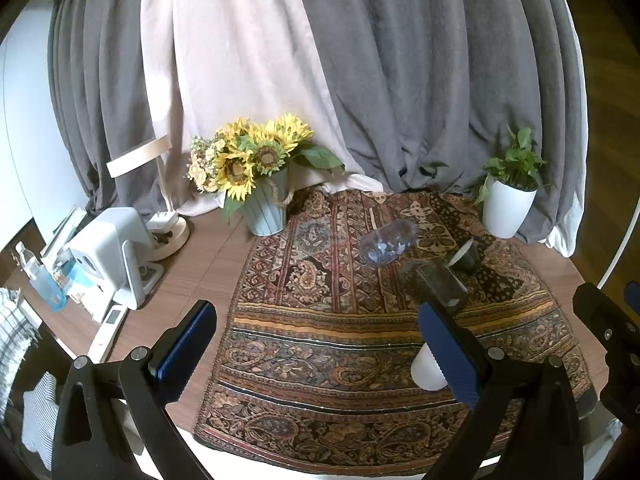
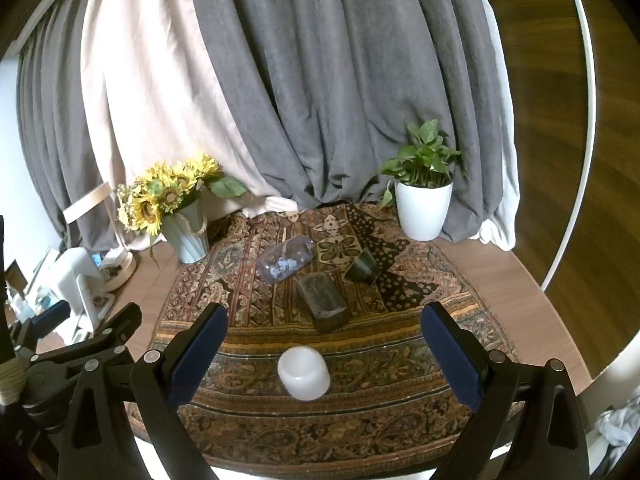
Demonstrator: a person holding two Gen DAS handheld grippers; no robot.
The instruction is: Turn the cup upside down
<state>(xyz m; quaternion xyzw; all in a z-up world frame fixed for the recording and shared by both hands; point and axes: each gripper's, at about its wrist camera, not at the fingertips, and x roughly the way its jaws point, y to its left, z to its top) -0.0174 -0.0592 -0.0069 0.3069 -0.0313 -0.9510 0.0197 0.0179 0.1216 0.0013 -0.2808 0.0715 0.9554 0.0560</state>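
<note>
A small white cup point(image 2: 304, 373) stands on the patterned cloth point(image 2: 248, 292) near the front edge, with its flat closed end facing up. In the right wrist view it sits between and just ahead of my open right gripper point(image 2: 323, 352), not touched. In the left wrist view the cup point(image 1: 426, 370) is partly hidden behind the right finger of my open, empty left gripper point(image 1: 316, 344). The left gripper also shows at the left edge of the right wrist view.
On the cloth lie a clear bottle point(image 2: 286, 260) on its side, a dark glass block point(image 2: 322, 300) and a tipped dark cup point(image 2: 362, 267). A sunflower vase point(image 2: 186, 232) stands back left, a white plant pot point(image 2: 422, 210) back right, and white appliances point(image 1: 116, 252) far left.
</note>
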